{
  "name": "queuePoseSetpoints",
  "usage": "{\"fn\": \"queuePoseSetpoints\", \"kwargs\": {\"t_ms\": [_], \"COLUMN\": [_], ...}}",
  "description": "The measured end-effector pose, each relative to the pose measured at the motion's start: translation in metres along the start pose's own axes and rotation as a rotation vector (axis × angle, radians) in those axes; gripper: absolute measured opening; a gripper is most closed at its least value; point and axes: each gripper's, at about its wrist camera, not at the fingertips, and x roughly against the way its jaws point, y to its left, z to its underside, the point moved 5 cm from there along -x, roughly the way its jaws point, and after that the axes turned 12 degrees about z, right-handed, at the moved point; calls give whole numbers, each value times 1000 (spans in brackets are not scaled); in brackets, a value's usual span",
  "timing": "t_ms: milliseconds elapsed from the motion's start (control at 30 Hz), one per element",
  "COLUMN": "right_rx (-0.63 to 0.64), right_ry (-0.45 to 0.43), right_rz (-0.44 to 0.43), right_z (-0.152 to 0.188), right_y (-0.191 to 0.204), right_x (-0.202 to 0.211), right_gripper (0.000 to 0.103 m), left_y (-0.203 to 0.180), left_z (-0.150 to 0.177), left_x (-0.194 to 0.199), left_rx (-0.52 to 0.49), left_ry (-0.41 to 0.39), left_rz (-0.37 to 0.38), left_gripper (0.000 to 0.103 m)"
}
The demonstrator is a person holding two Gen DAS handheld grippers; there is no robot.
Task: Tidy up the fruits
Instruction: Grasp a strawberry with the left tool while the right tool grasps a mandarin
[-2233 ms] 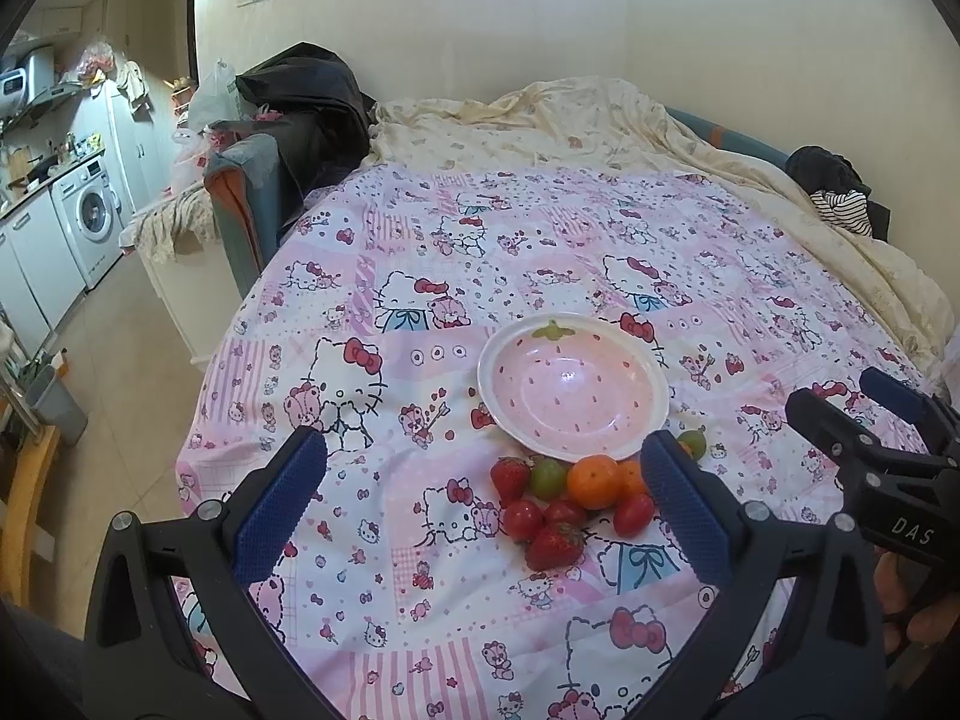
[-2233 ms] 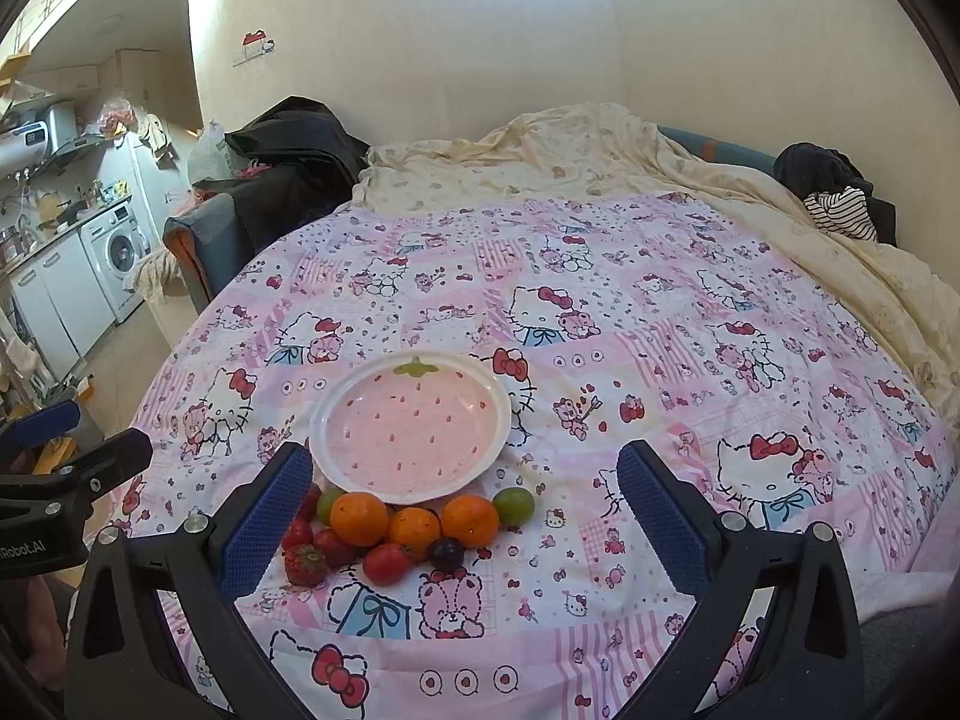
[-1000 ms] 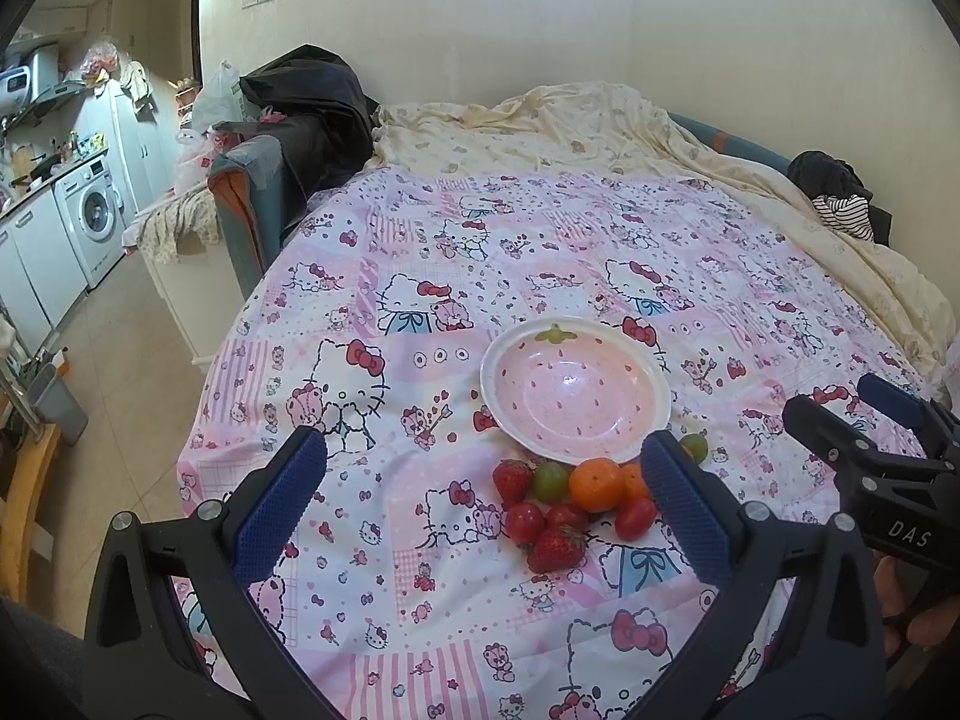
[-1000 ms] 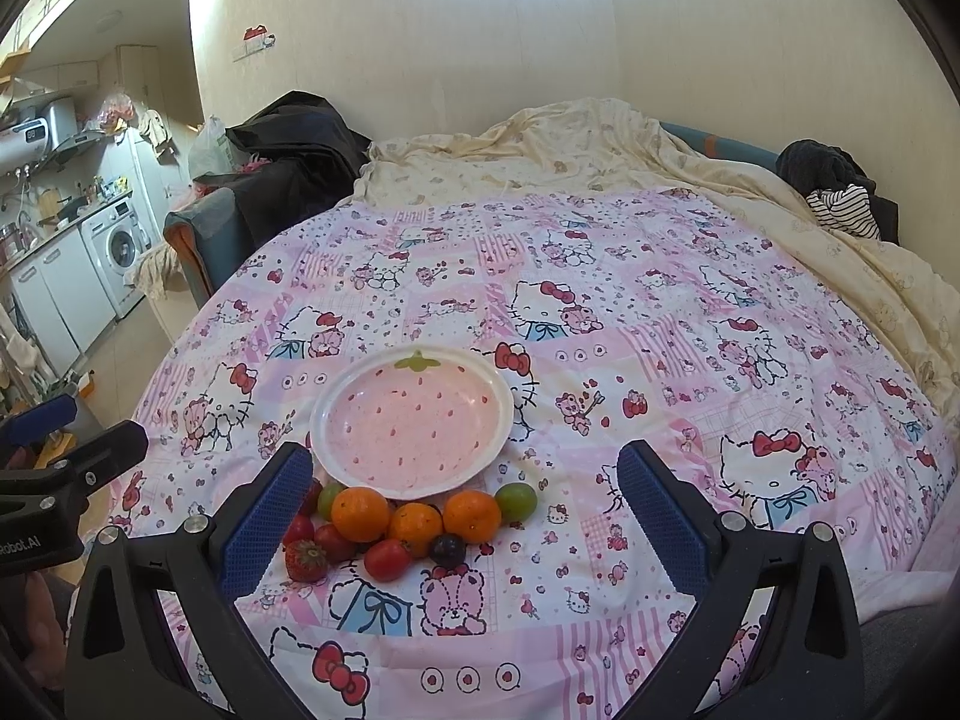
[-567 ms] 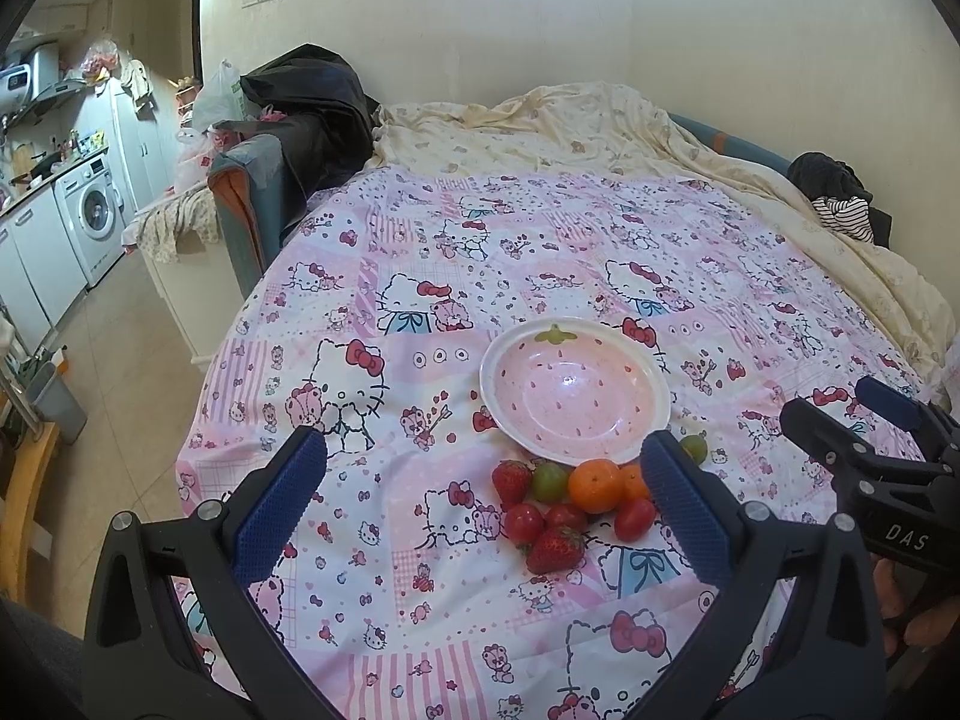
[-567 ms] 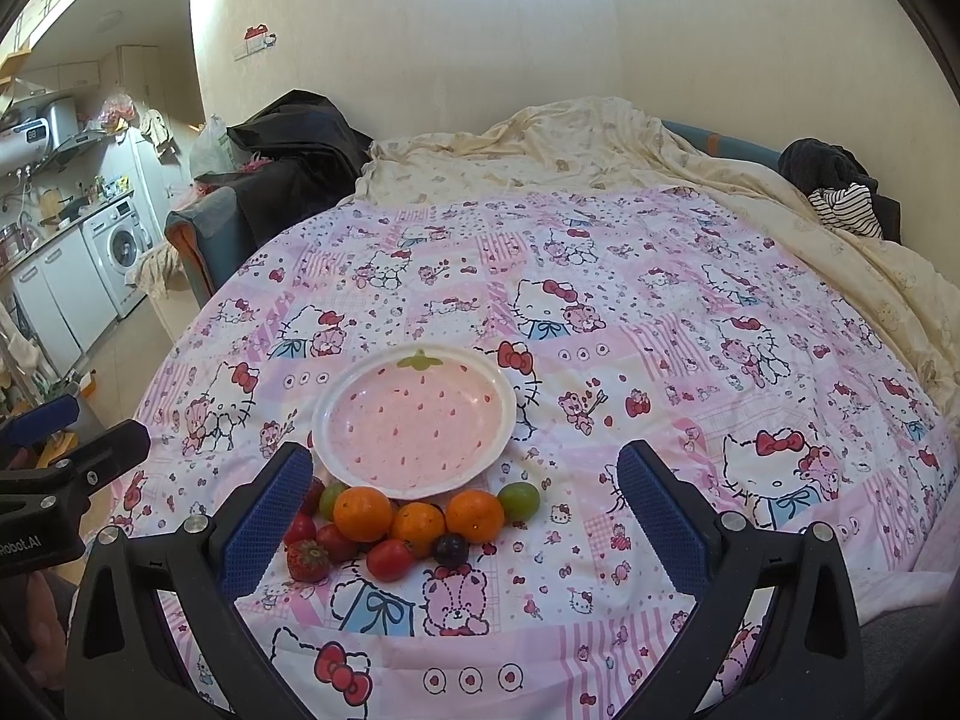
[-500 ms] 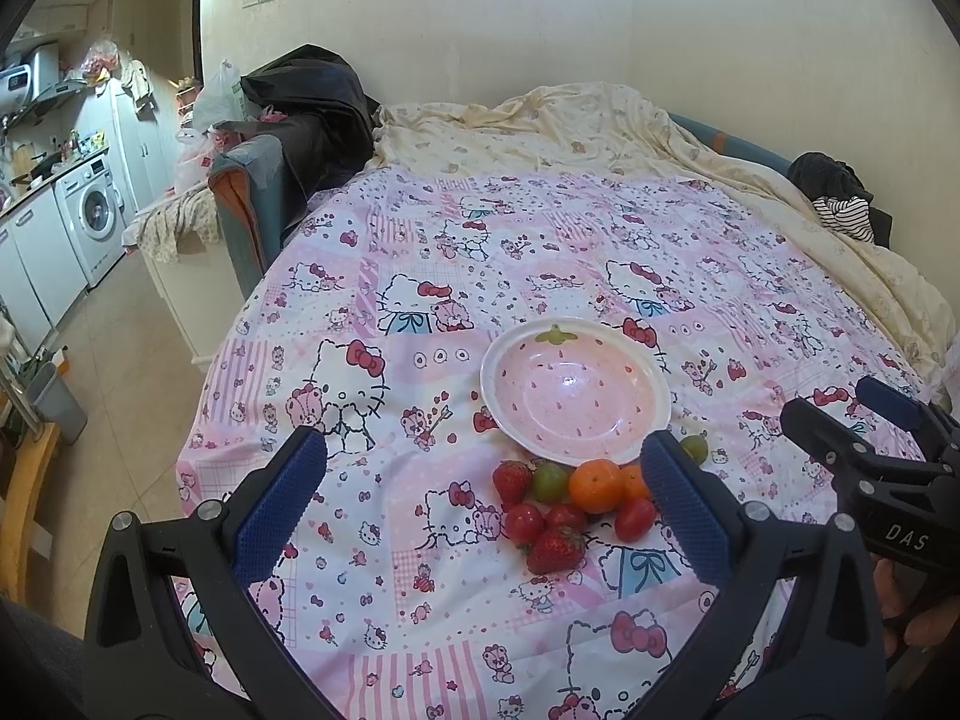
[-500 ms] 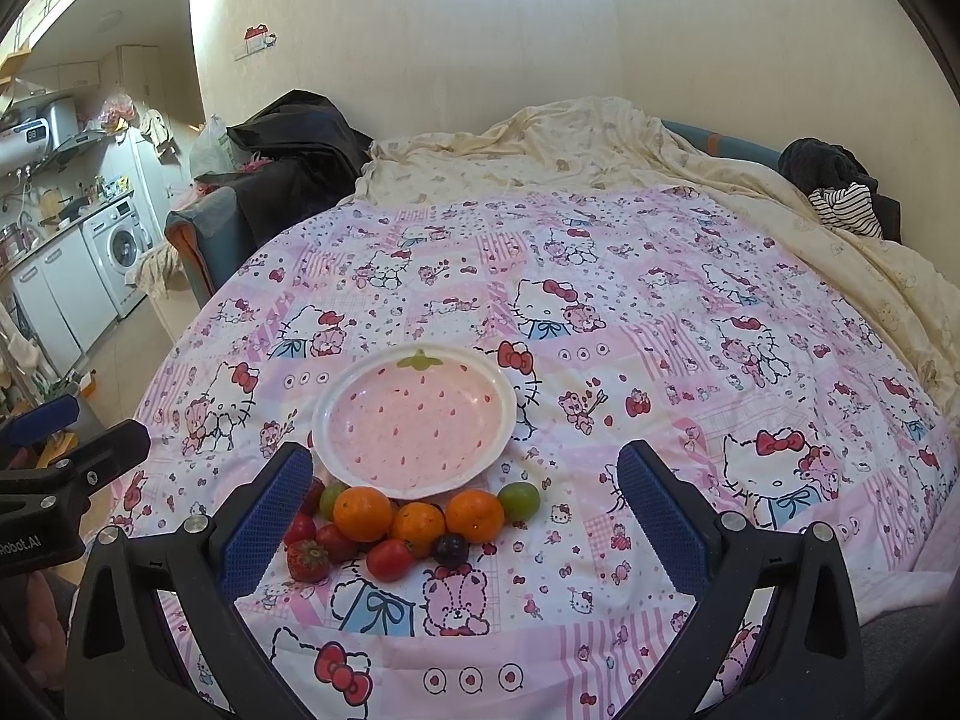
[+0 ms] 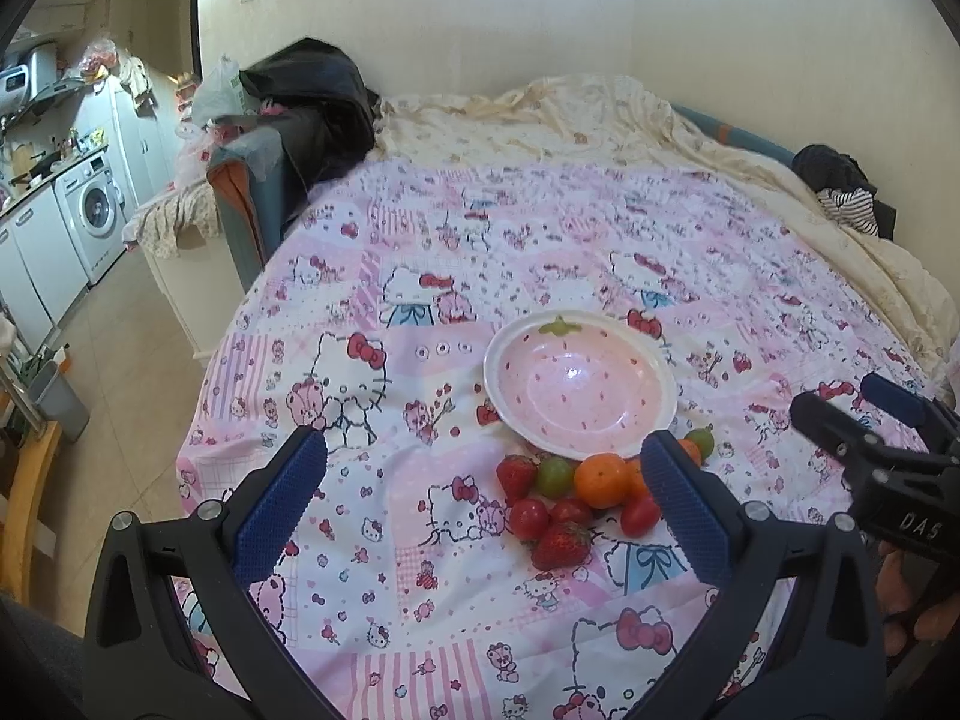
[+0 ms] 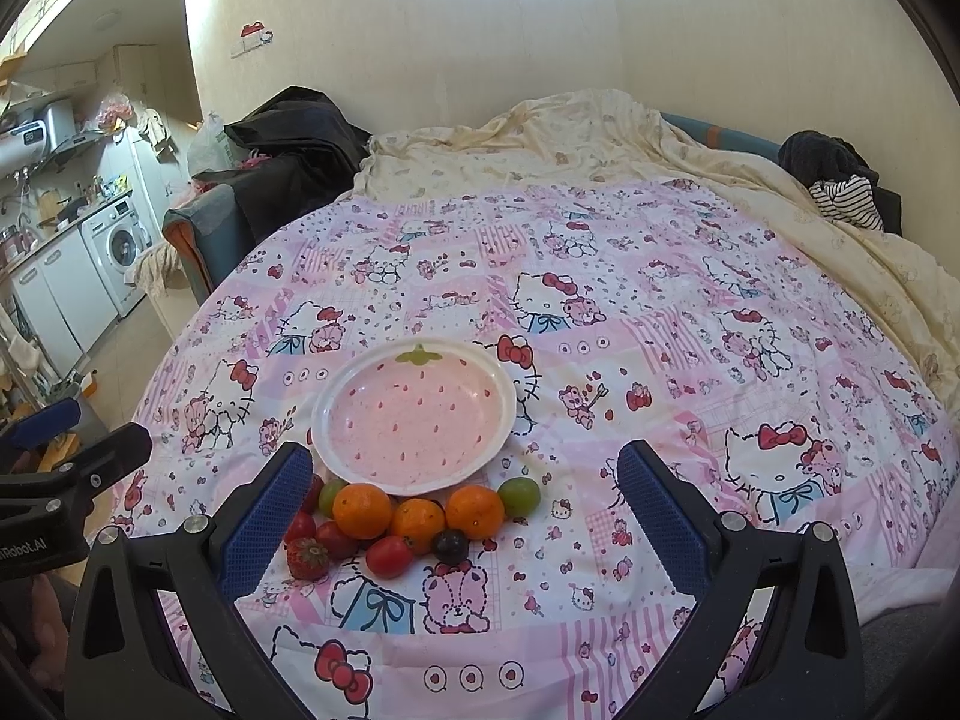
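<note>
Right wrist view: both tools stay spread wide; plate point(image 10: 414, 414), fruits point(image 10: 414, 516) unmoved.

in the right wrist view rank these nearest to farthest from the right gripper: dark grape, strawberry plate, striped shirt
1. Dark grape: at the near edge of the fruit cluster, just ahead of the open right gripper.
2. Strawberry plate: on the quilt, just beyond the fruit.
3. Striped shirt: far right, at the bed's far edge.

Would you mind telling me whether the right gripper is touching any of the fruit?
Apart. In the right wrist view the right gripper hangs wide open above the fruit, which lies loose on the quilt beside the plate.
</note>
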Motion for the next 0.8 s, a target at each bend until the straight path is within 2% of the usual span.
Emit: {"fn": "queuePoseSetpoints", "kwargs": {"t_ms": [67,233,300,467,667,700,733,800], "right_rx": [13,2,-41,-110,-151,-152,-150,-138], "right_ry": [10,58,124,316,467,485,499,515], "right_rz": [-22,-43,-55,-40,-59,-54,-51,-45], "right_z": [-6,-25,-30,-20,7,10,14,18], "right_y": [-2,-21,-32,-52,-55,-54,-53,-50], "right_x": [-2,-21,-38,-83,-108,-111,-113,-115], "right_gripper": [103,103,103,103,103,103,103,103], "left_y": [8,30,33,34,14,8,4,-5], "left_z": [-4,-17,-17,2,58,67,72,79], "left_x": [-6,-18,-26,-62,-103,-109,-111,-117], "left_rx": [31,75,74,86,85,75,72,65], "left_ry": [63,113,150,327,569,598,614,632], "left_rz": [6,-15,-17,18,109,119,126,145], "left_gripper": [103,103,103,102,82,80,72,69]}}
